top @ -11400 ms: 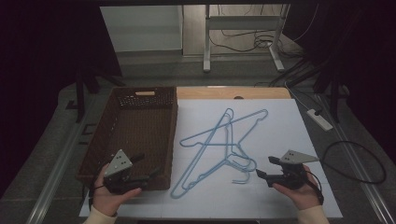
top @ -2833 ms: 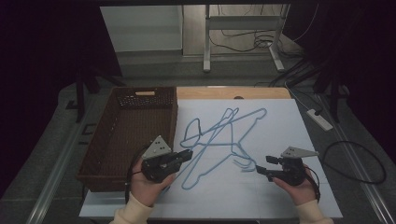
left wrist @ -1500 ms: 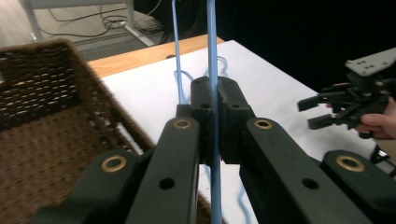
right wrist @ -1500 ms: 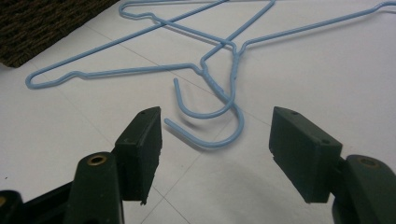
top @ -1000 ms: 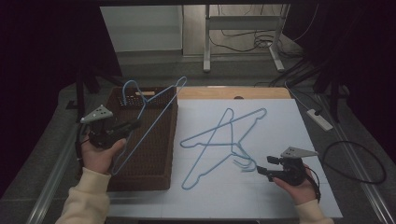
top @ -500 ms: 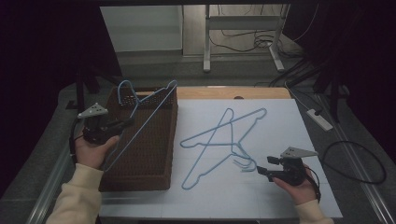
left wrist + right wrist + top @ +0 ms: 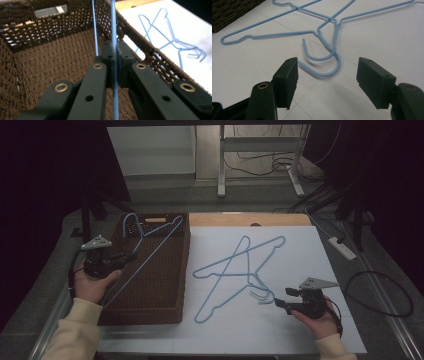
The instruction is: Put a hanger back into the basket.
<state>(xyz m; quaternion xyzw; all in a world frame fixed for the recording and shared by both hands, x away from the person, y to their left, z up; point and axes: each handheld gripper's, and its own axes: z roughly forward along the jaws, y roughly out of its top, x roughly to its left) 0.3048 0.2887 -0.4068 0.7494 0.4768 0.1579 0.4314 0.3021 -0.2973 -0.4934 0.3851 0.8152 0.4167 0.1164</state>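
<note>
Left tongs [image 7: 131, 257], in the person's left hand [image 7: 92, 282], are clamping together on the wire of a blue hanger [image 7: 150, 251]; in the left gripper view the pads [image 7: 108, 58] are pressing on that wire [image 7: 114, 37] from both sides, with a second strand of the same hanger running just beside them. The held hanger is lying tilted over the open basket [image 7: 172, 307], its hook pointing toward the far end near the basket's handle slot and its long edge slanting down toward the left hand. The basket, a brown woven box, is sitting on the left part of the bench, just beside the white sheet [image 7: 300, 330].

Right tongs [image 7: 278, 302], in the right hand [image 7: 320, 319], are standing apart and gripping nothing; in the right gripper view the two pads [image 7: 287, 77] are hovering either side of bare sheet, with two hooks [image 7: 325, 66] lying just ahead of them. These hooks are belonging to two more blue hangers [image 7: 240, 270] that are lying flat and crossed on the sheet, in the middle of the bench [image 7: 225, 220], well apart from the basket's held hanger. A cable [image 7: 380, 295] is trailing from the right tongs over the bench edge.
</note>
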